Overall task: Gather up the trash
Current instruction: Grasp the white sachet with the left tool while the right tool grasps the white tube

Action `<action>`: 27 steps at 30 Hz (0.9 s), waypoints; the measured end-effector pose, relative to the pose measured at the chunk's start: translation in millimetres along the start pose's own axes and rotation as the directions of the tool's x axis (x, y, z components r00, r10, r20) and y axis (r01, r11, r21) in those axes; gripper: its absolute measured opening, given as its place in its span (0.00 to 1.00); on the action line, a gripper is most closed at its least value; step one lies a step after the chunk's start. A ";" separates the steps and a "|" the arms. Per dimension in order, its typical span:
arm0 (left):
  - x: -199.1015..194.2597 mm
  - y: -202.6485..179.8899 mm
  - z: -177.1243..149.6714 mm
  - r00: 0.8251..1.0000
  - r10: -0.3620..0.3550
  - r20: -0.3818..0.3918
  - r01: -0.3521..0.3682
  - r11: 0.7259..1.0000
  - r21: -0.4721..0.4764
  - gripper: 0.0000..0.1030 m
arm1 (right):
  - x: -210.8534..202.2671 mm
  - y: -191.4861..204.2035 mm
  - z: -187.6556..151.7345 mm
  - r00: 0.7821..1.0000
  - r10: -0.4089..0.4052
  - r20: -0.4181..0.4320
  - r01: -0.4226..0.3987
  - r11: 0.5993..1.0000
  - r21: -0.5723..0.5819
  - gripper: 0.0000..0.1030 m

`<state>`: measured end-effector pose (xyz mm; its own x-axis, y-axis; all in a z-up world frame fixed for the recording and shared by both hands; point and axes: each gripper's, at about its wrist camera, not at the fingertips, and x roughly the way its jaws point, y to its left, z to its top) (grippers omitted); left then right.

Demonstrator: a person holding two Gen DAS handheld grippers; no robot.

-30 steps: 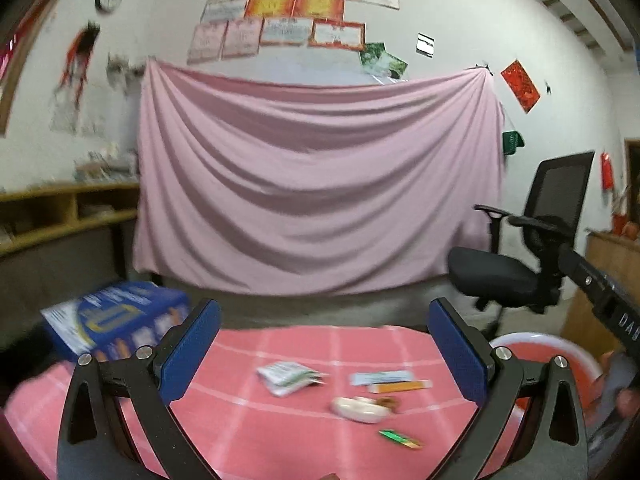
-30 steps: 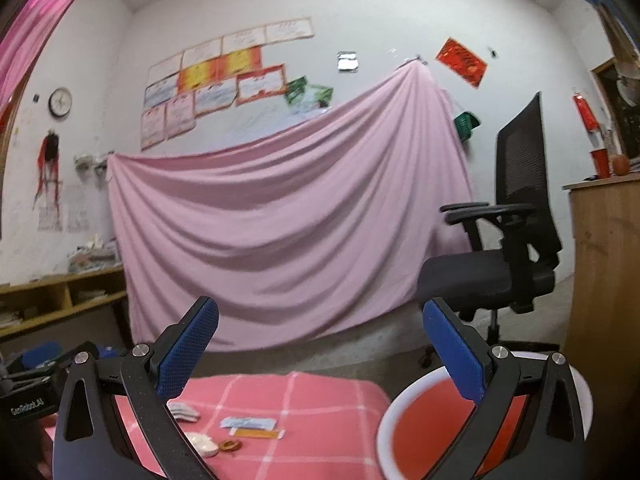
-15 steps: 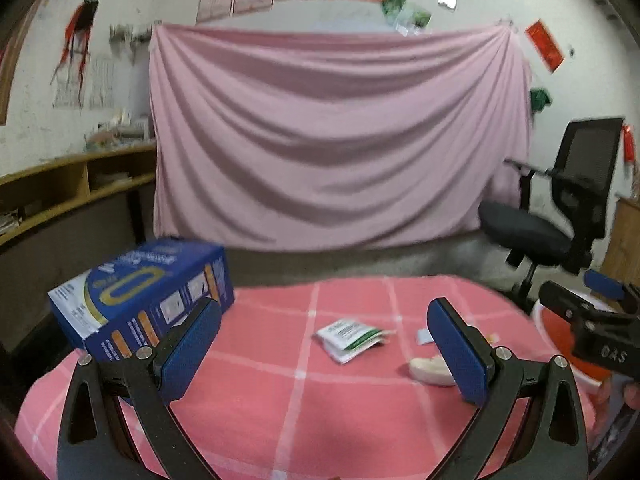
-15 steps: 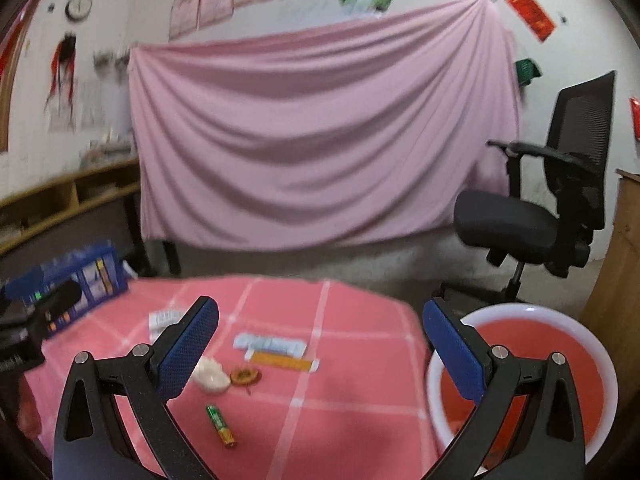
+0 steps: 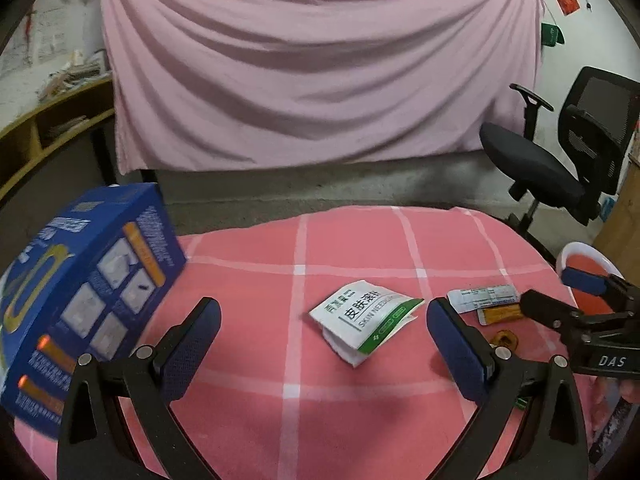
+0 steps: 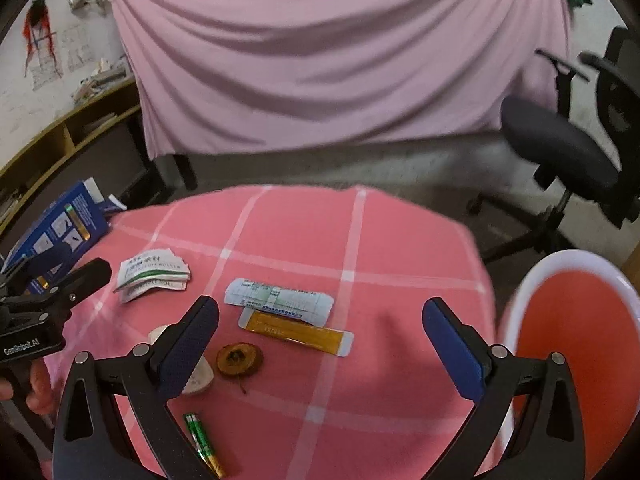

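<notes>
Trash lies on a pink checked tablecloth [image 5: 248, 292]. A white and green packet [image 5: 364, 320] lies ahead of my open left gripper [image 5: 320, 344]; it also shows in the right wrist view [image 6: 154, 274]. My open, empty right gripper [image 6: 320, 340] hovers above a pale blister strip [image 6: 280, 300] and an orange strip [image 6: 296, 332]. A brown round piece [image 6: 239, 359], a white lump [image 6: 198, 376] and a green battery [image 6: 202, 440] lie near its left finger. A red basin with a white rim [image 6: 568, 344] stands at the right.
A blue box [image 5: 80, 304] stands at the table's left edge. A black office chair [image 5: 560, 152] stands on the floor behind at the right. A pink sheet [image 5: 312, 60] hangs on the back wall. Wooden shelves [image 6: 60, 140] run along the left.
Both grippers have tilted down and moved closer over the table. The packet and strips now lie nearer and larger. Both stay open.
</notes>
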<state>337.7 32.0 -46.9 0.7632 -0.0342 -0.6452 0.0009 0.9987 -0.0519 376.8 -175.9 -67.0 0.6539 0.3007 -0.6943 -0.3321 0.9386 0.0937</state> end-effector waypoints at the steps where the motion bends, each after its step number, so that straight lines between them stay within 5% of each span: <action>1: 4.6 0.0 1.5 1.000 -0.009 -0.014 0.009 1.000 0.006 0.97 | 4.4 0.1 2.0 1.000 0.007 -0.013 -0.007 1.000 -0.008 0.96; 5: 19.3 4.3 10.6 0.997 -0.049 -0.064 0.050 0.999 0.011 0.92 | 21.9 -1.7 12.9 0.997 0.059 -0.046 -0.059 0.998 -0.012 0.79; 13: 31.4 6.9 17.9 0.977 -0.159 -0.140 0.162 0.987 0.010 0.59 | 40.5 -19.1 14.4 0.970 0.209 -0.123 -0.201 0.977 0.076 0.43; 27: 20.7 -2.4 16.0 0.962 -0.219 -0.161 0.227 0.973 0.031 0.48 | 25.2 -14.0 7.5 0.957 0.242 -0.159 -0.250 0.968 -0.032 0.36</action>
<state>363.8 29.5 -48.0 0.6306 -0.2583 -0.7319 0.1942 0.9655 -0.1735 403.0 -180.2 -80.4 0.4373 0.4883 -0.7552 -0.5068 0.8275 0.2416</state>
